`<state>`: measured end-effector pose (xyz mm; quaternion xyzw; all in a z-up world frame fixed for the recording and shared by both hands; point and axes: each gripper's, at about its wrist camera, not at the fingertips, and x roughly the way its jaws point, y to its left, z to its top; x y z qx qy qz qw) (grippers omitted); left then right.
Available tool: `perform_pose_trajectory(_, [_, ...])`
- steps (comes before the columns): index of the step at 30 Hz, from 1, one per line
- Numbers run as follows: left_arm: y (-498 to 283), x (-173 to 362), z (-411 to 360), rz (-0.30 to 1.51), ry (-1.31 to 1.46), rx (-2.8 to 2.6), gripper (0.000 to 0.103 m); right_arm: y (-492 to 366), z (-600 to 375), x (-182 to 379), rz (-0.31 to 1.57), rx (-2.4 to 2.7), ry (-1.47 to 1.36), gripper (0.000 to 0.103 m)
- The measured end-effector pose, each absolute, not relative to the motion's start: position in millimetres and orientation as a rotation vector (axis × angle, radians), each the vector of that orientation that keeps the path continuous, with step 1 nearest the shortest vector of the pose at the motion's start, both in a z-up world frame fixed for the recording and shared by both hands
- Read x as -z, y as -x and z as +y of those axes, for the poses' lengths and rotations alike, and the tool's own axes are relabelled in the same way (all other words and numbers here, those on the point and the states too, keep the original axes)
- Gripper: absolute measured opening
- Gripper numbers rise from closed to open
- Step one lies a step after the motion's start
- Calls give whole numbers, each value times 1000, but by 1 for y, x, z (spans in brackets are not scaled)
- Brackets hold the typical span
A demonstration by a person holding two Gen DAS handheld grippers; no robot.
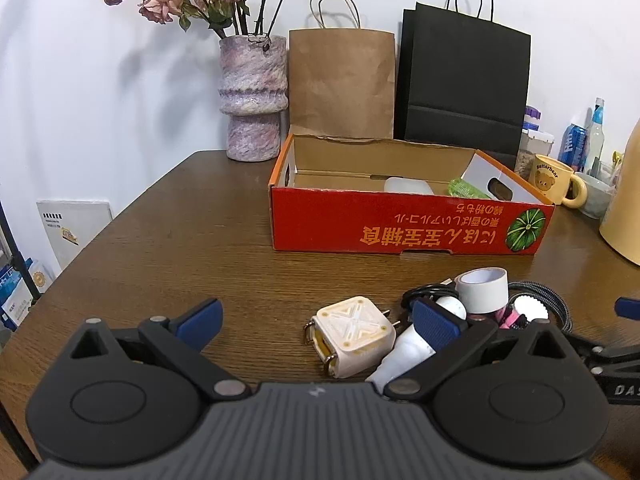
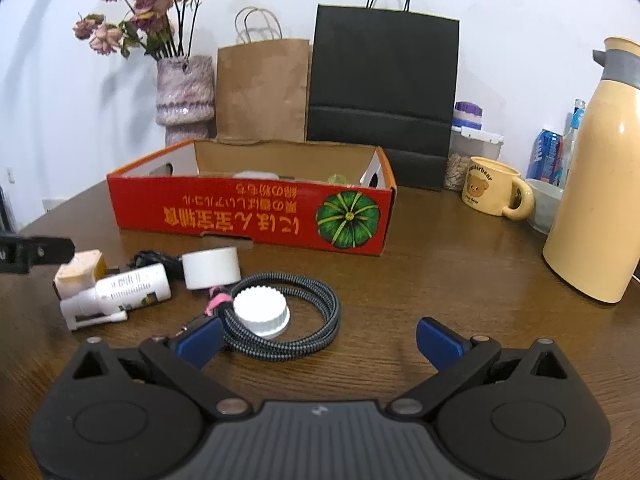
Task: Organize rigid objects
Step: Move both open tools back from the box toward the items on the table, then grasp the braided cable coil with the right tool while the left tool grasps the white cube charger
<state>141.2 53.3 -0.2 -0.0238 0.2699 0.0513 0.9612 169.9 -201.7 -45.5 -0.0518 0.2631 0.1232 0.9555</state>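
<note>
A red cardboard box [image 1: 400, 222] [image 2: 248, 216] stands open on the brown table, with a white item [image 1: 408, 186] and a green item [image 1: 466, 189] inside. In front of it lies a pile: a cream plug adapter [image 1: 352, 334] [image 2: 80, 270], a white bottle [image 1: 404, 354] [image 2: 128, 290], a white tape roll [image 1: 482, 289] [image 2: 211, 268], a white cap [image 2: 262, 312] and a braided cable [image 2: 304, 332]. My left gripper [image 1: 318, 322] is open just before the adapter. My right gripper [image 2: 318, 340] is open over the cable, empty.
A vase of dried roses [image 1: 253, 96], a brown paper bag [image 1: 340, 80] and a black bag [image 1: 464, 88] stand against the wall behind the box. A bear mug [image 2: 494, 192], a bowl, a can and a cream thermos [image 2: 600, 184] stand at the right.
</note>
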Motion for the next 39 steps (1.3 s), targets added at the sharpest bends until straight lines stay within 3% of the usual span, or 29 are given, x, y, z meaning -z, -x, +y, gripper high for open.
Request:
perform_pose_trajectory(29, [-145,0,62,566,76,-141,103,-230,-162,60,676,-312,85,103])
perform_pose_trajectory(33, [-147,1,67,575,93,-155,103,-224,-165,58,659,-316,67,94])
perform_pose_trajectory(39, [-148,3,71,587,104,-160,103,-213,-169,56,637,-306,71,92])
